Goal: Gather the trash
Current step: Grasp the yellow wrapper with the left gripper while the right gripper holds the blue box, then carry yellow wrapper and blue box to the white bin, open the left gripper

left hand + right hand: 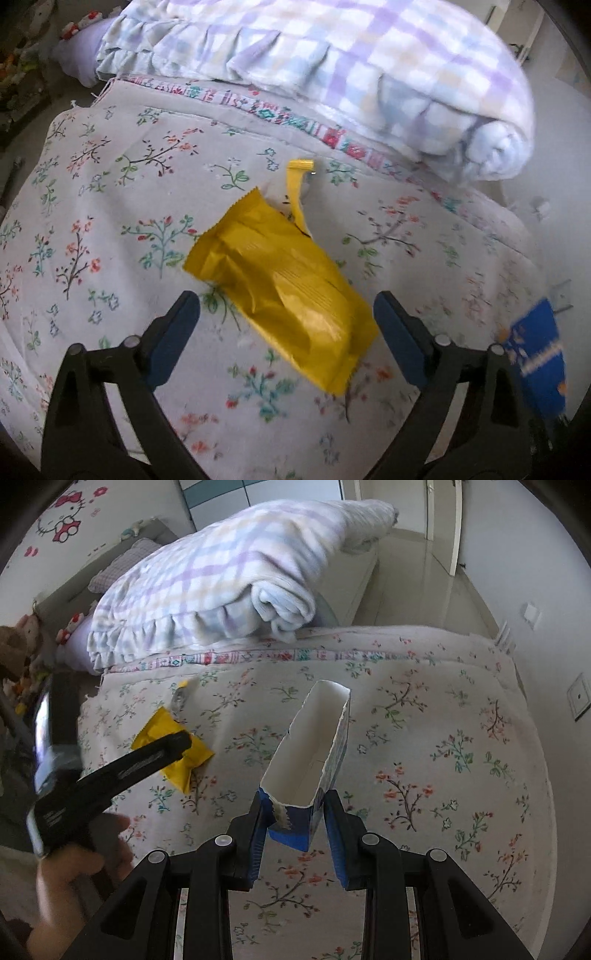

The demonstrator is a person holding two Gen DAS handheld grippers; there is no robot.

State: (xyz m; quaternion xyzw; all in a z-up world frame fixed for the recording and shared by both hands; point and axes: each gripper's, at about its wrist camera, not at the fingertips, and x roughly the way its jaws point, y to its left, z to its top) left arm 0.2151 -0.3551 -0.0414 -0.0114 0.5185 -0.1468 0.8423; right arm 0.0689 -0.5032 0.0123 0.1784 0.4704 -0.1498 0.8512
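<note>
While the left gripper (286, 310) hangs over the yellow wrapper (280, 280) on the floral bedspread (110, 206), jaws spread wide to either side and not touching it, the right gripper (295, 812) holds the torn blue-and-white carton (310, 753), jaws closed on its lower end, open top facing away. Best, I judge, to come down centred on the wrapper's crumpled body, close gently to avoid pinching fabric, and mind the loose torn strip (297, 192) at its far end. Carton contents unseen; its printing is blurred, and the wrapper's underside is hidden.
</note>
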